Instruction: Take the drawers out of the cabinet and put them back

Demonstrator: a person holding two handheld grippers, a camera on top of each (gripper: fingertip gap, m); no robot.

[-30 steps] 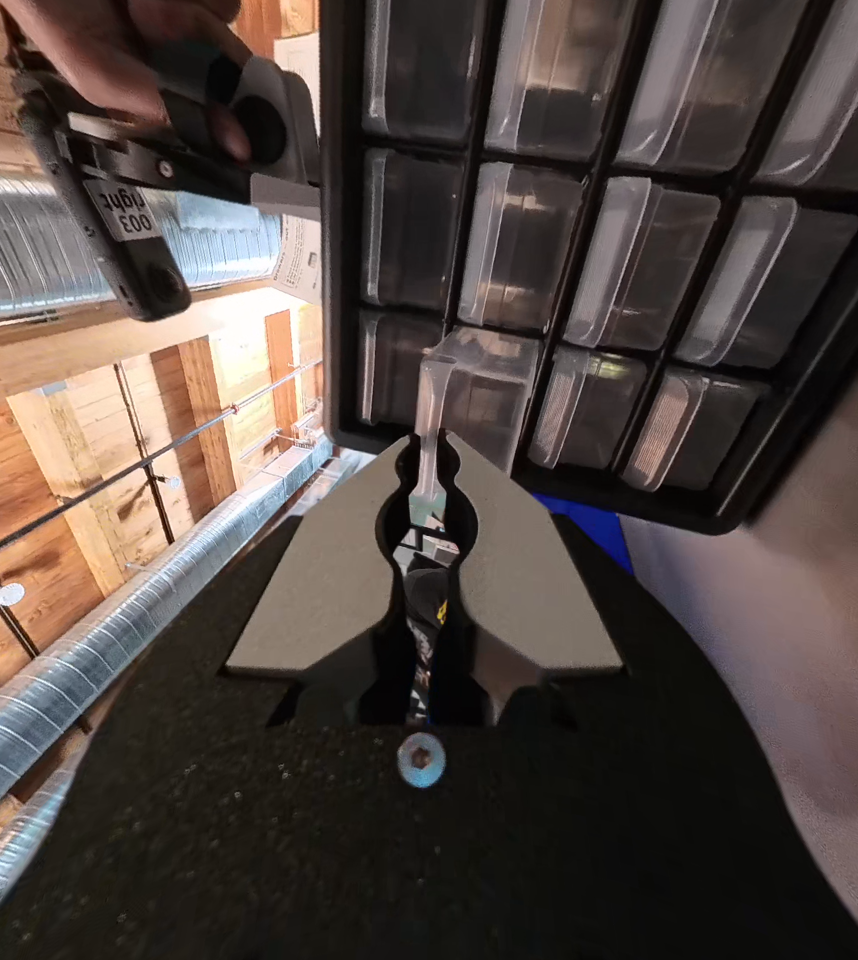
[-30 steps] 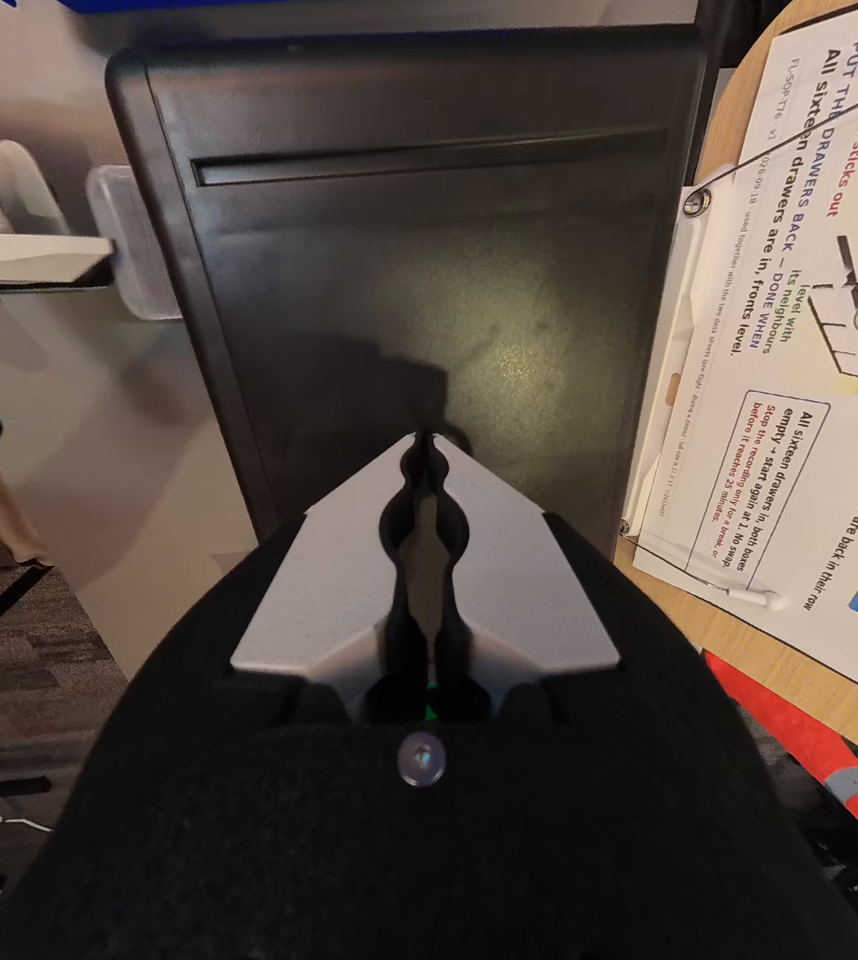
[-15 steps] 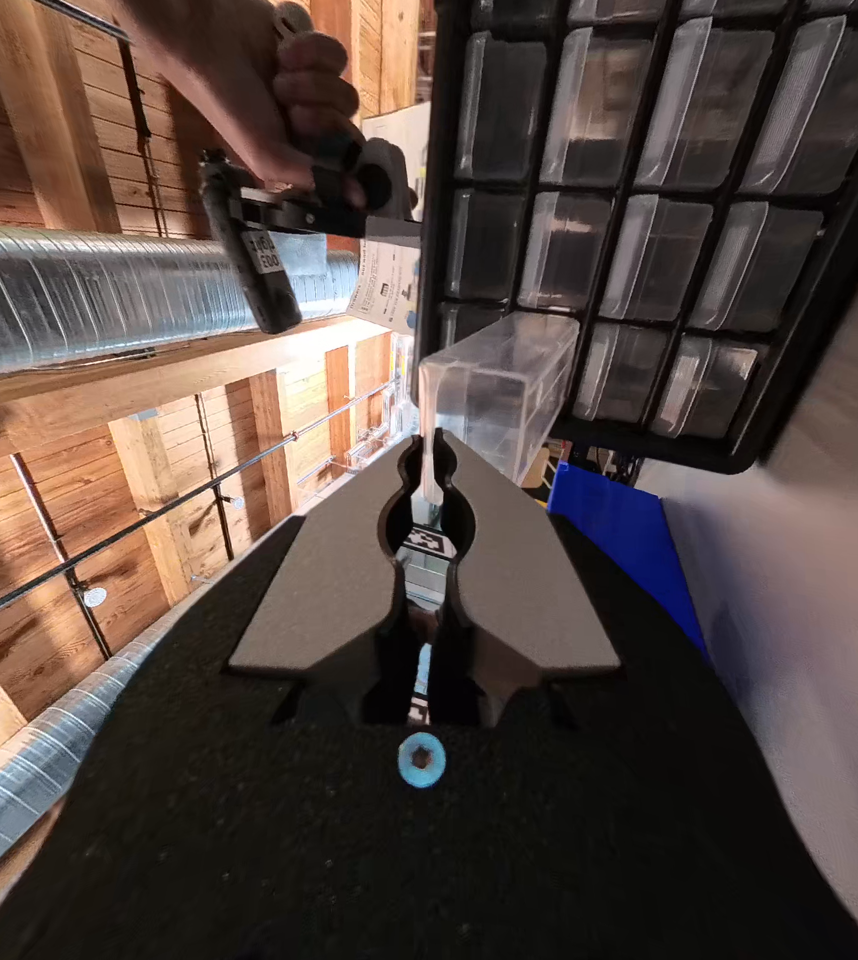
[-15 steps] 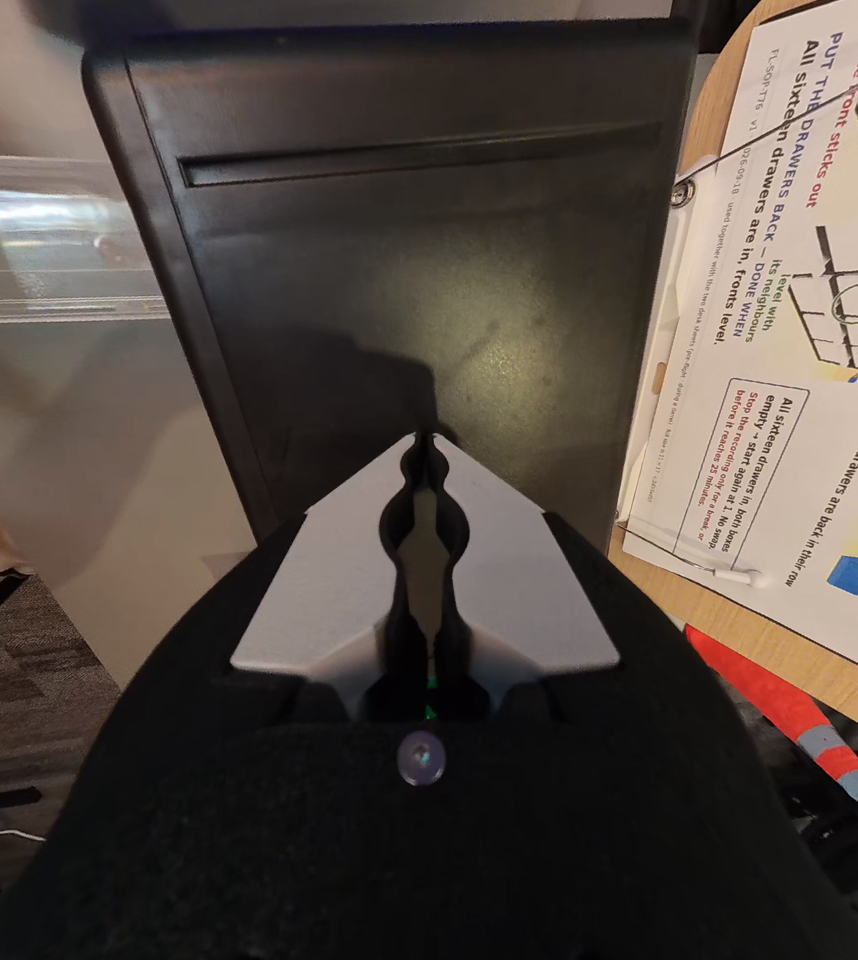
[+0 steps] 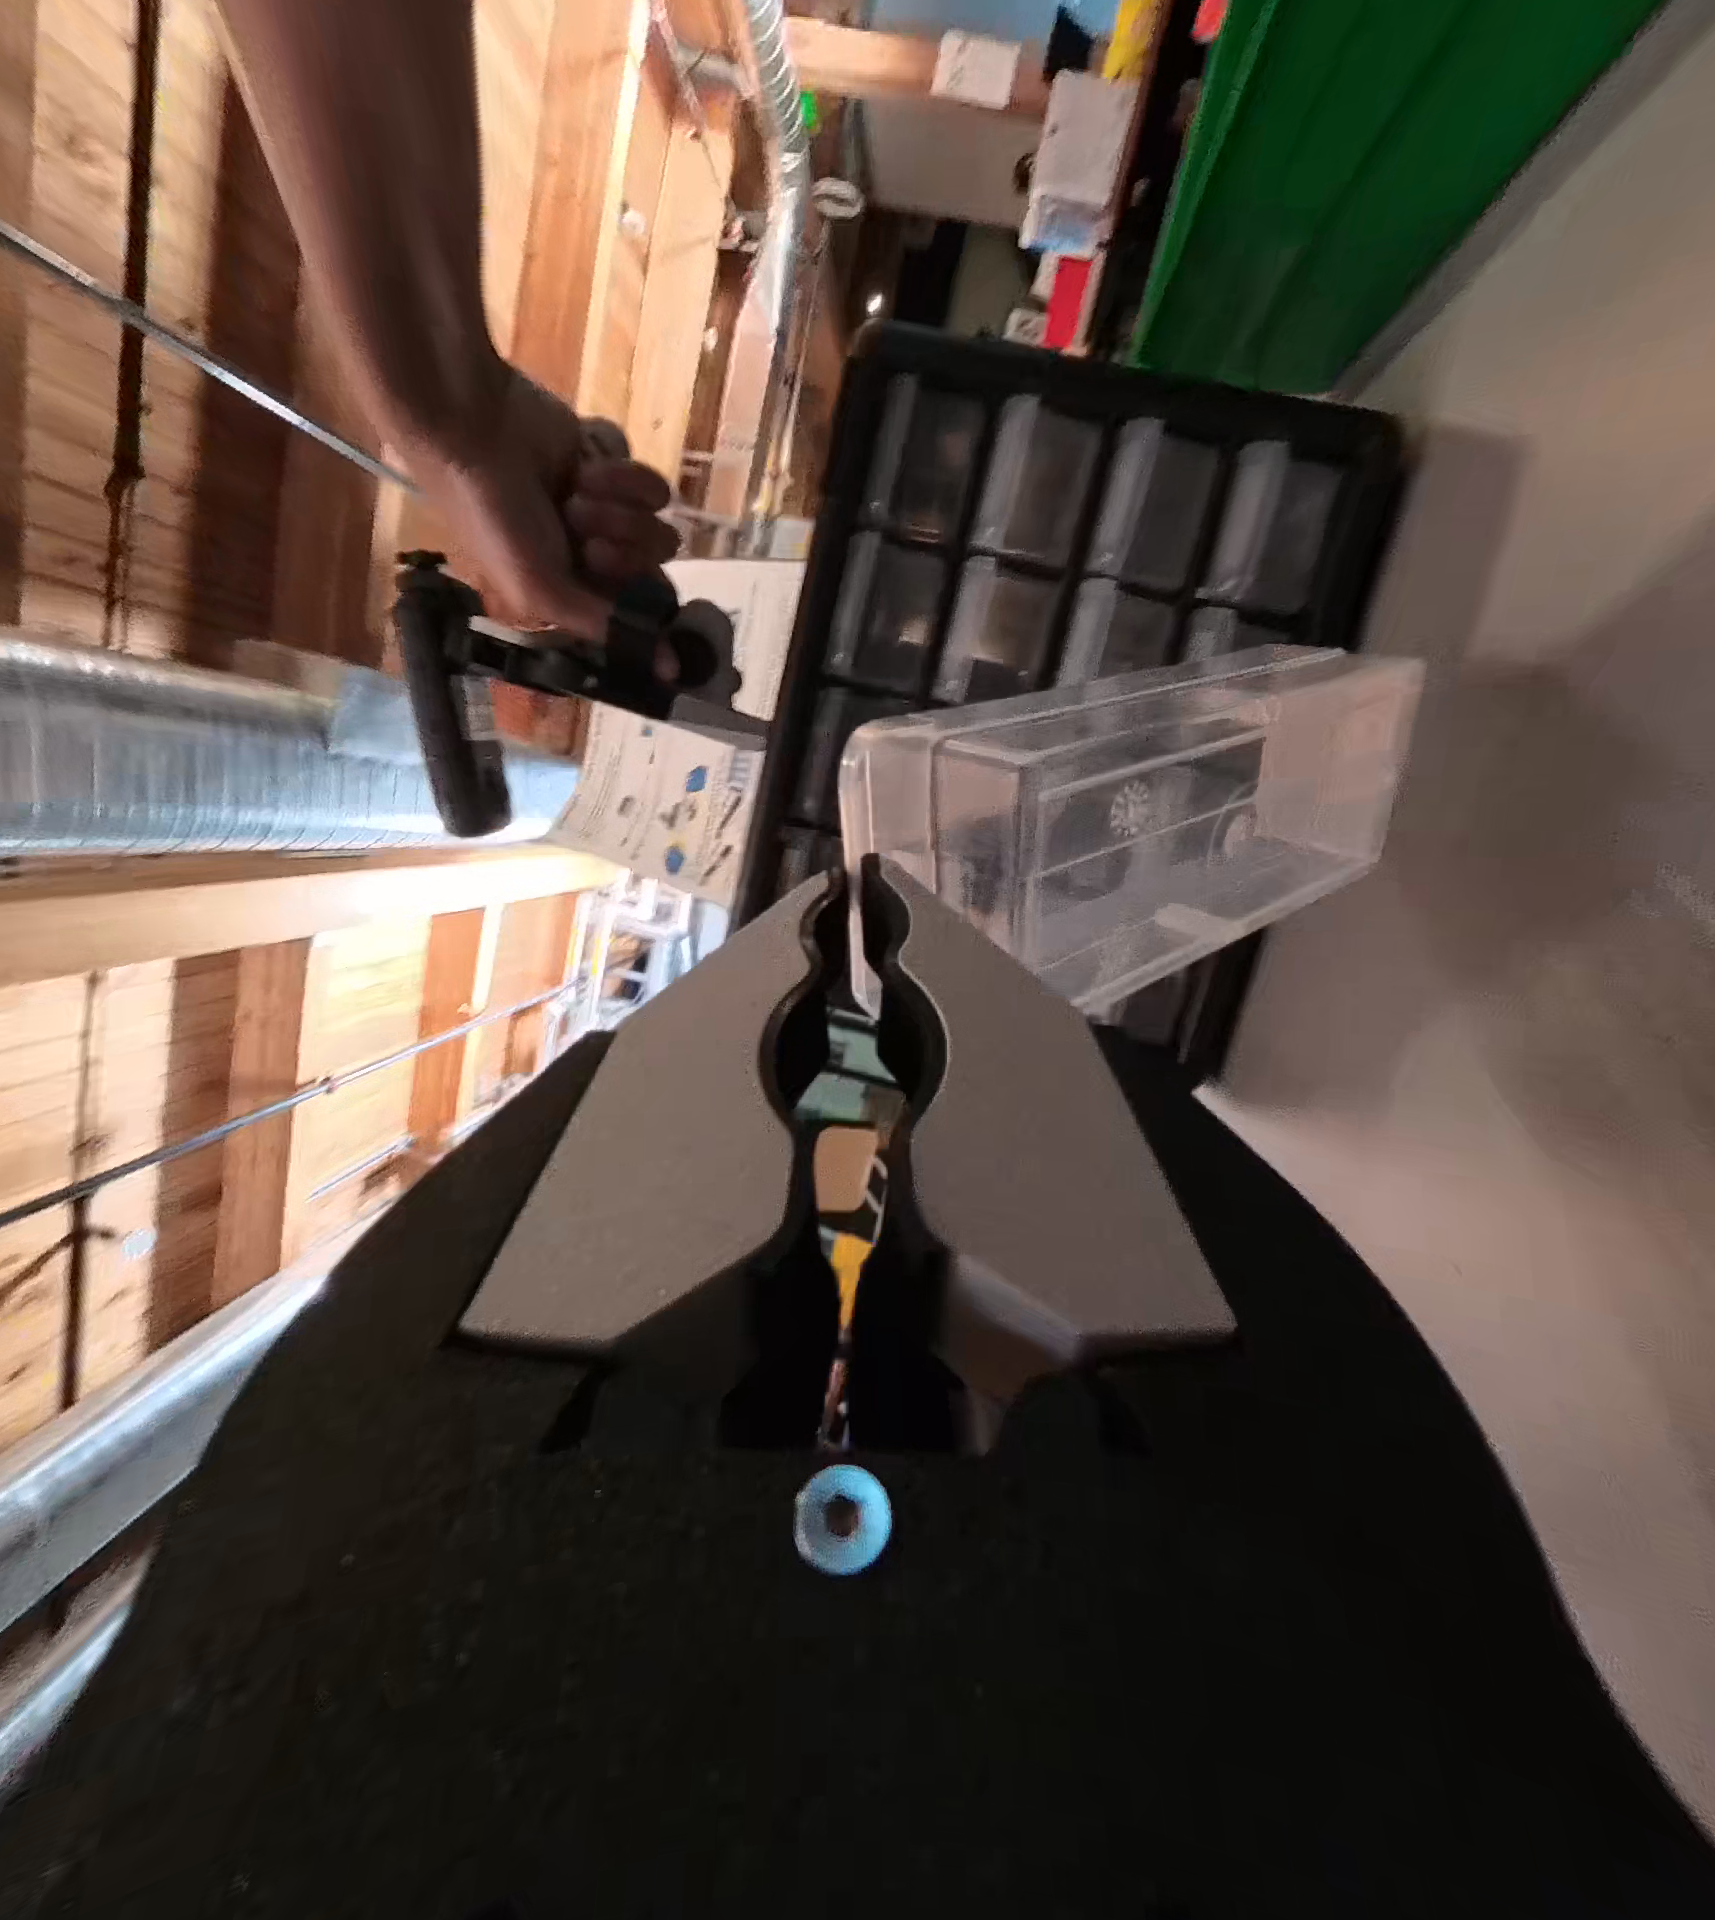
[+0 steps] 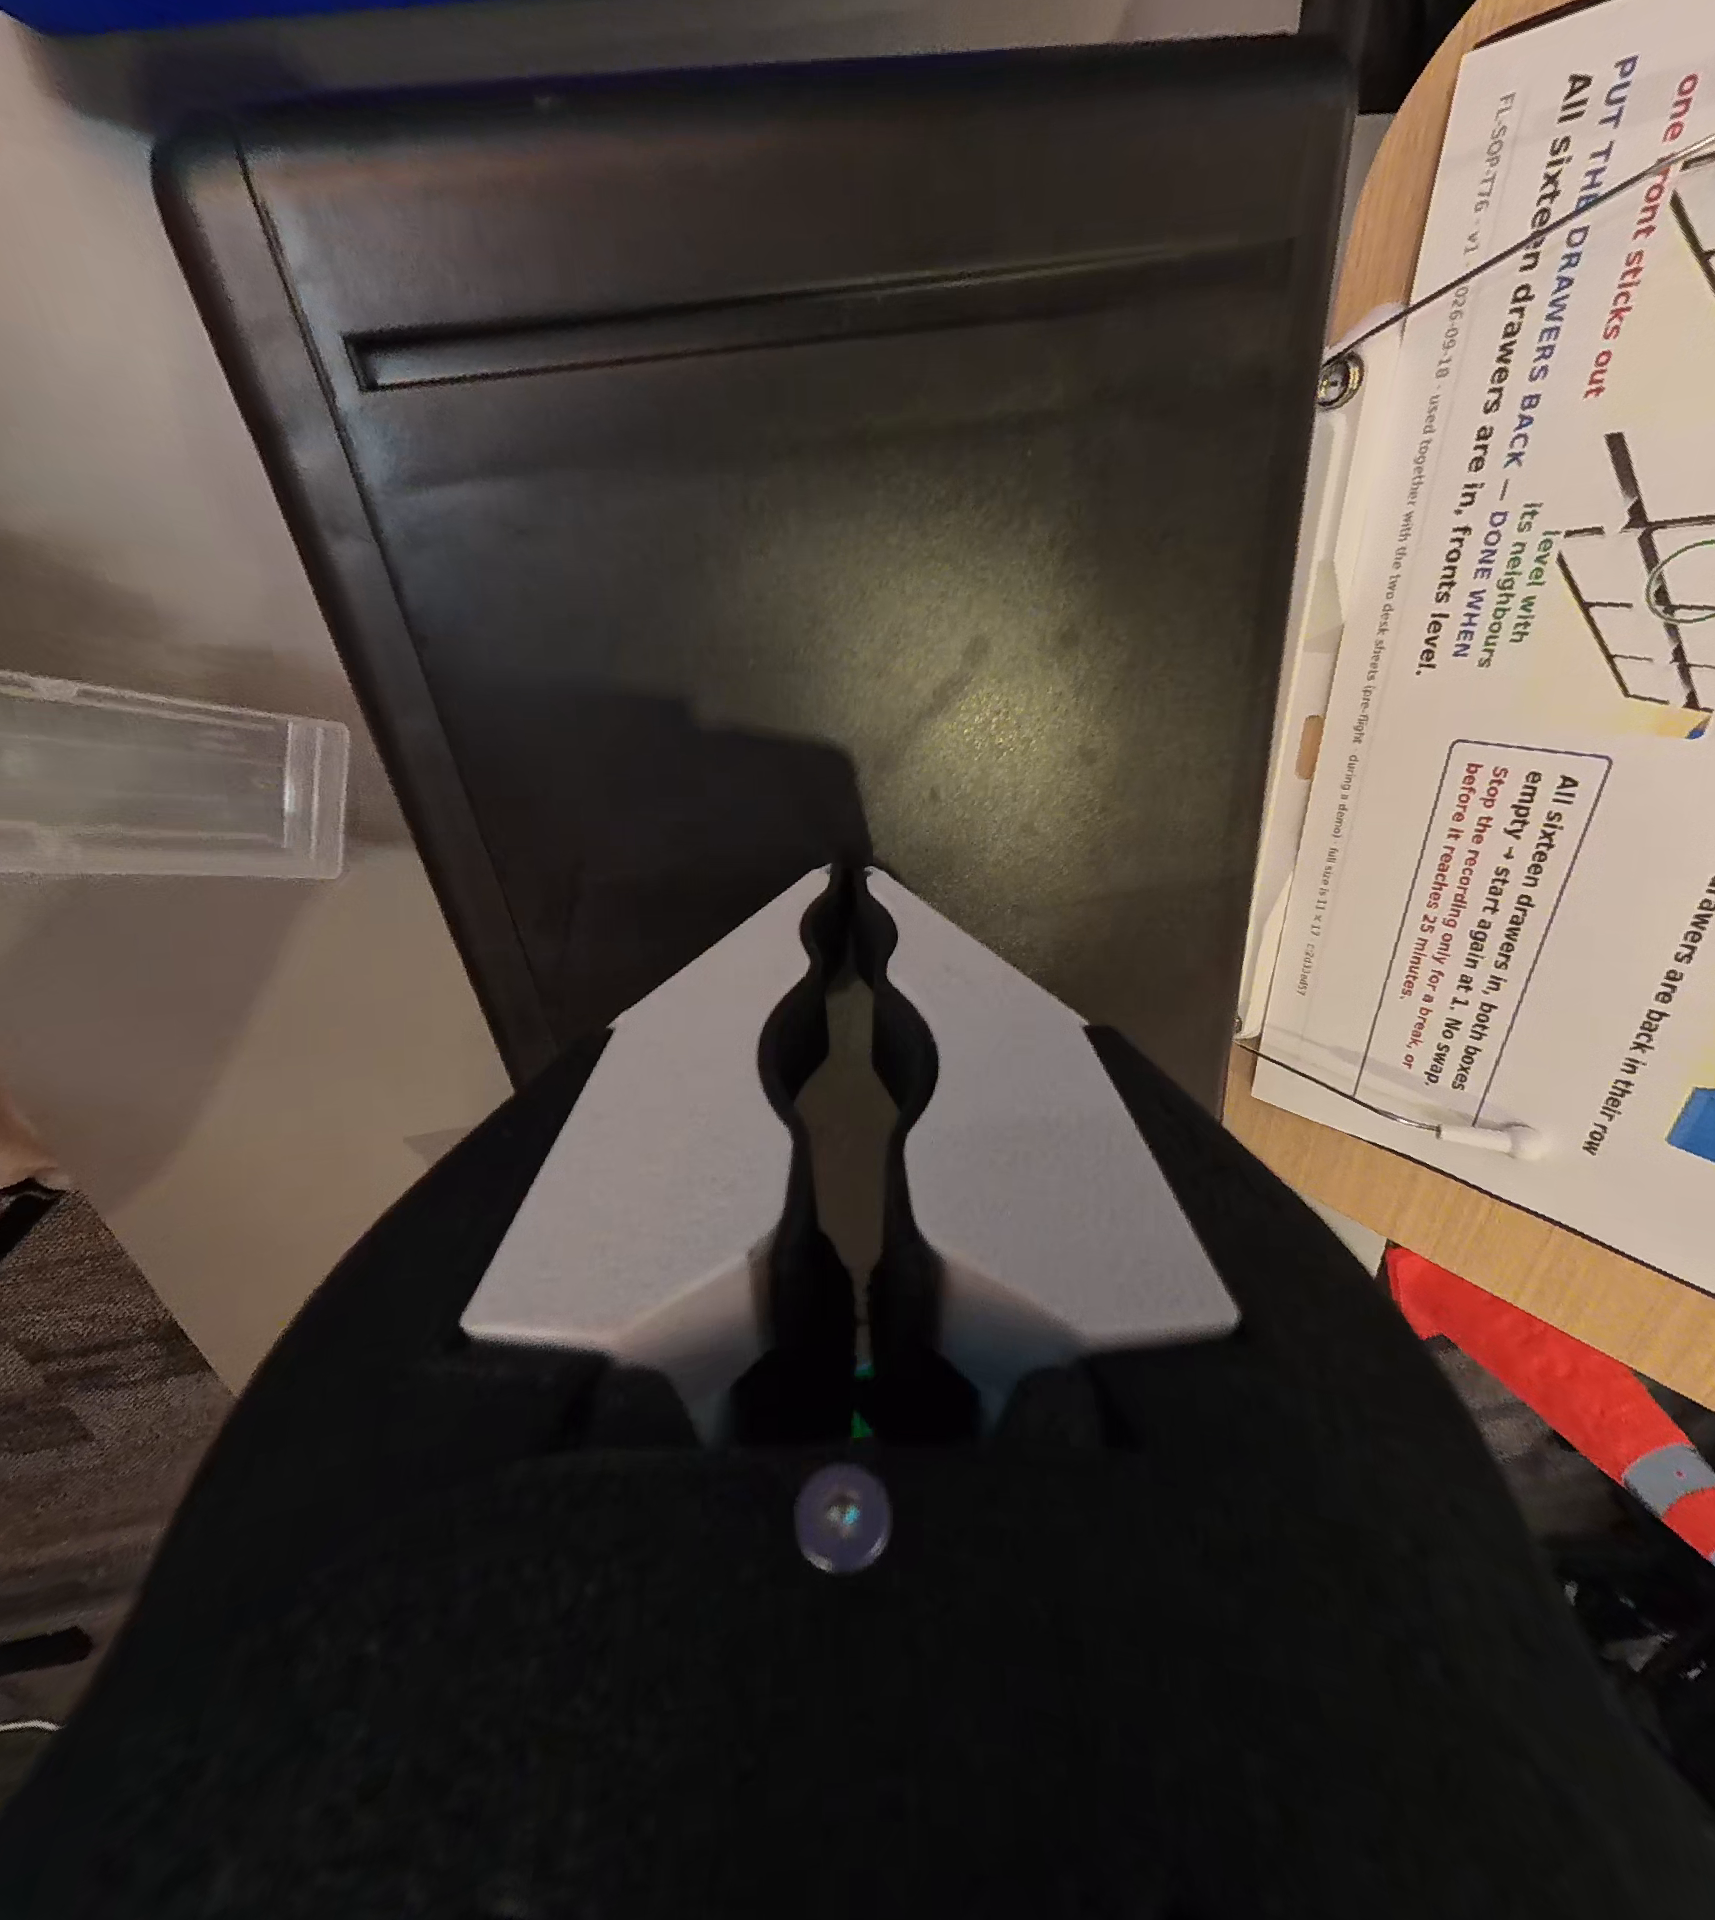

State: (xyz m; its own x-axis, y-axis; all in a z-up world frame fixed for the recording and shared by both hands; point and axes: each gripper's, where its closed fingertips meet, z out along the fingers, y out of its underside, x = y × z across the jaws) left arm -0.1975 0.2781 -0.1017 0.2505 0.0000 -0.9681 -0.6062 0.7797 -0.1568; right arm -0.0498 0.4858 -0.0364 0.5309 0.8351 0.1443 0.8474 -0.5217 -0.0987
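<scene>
My left gripper (image 5: pixel 853 883) is shut on the front lip of a clear plastic drawer (image 5: pixel 1144 821). It holds the drawer free in the air, fully out of the black cabinet (image 5: pixel 1092 499), whose other clear drawers sit in their slots. My right gripper (image 6: pixel 851 883) is shut and empty, its tips against the cabinet's black top panel (image 6: pixel 832 540). The drawer's far end shows at the left of the right wrist view (image 6: pixel 126 790). The right gripper and the hand holding it also show in the left wrist view (image 5: pixel 562 644).
A printed instruction sheet (image 6: pixel 1580 623) lies on a wooden table (image 6: pixel 1352 1174) to the right of the cabinet. A red and grey striped object (image 6: pixel 1601 1444) lies below the table edge. A pale surface (image 5: pixel 1611 935) runs beside the cabinet. Metal ducts (image 5: pixel 105 748) run on the left.
My left gripper has pulled the clear drawer back out of its slot until it hangs free of the cabinet. My right gripper has stayed pressed on the cabinet top.
</scene>
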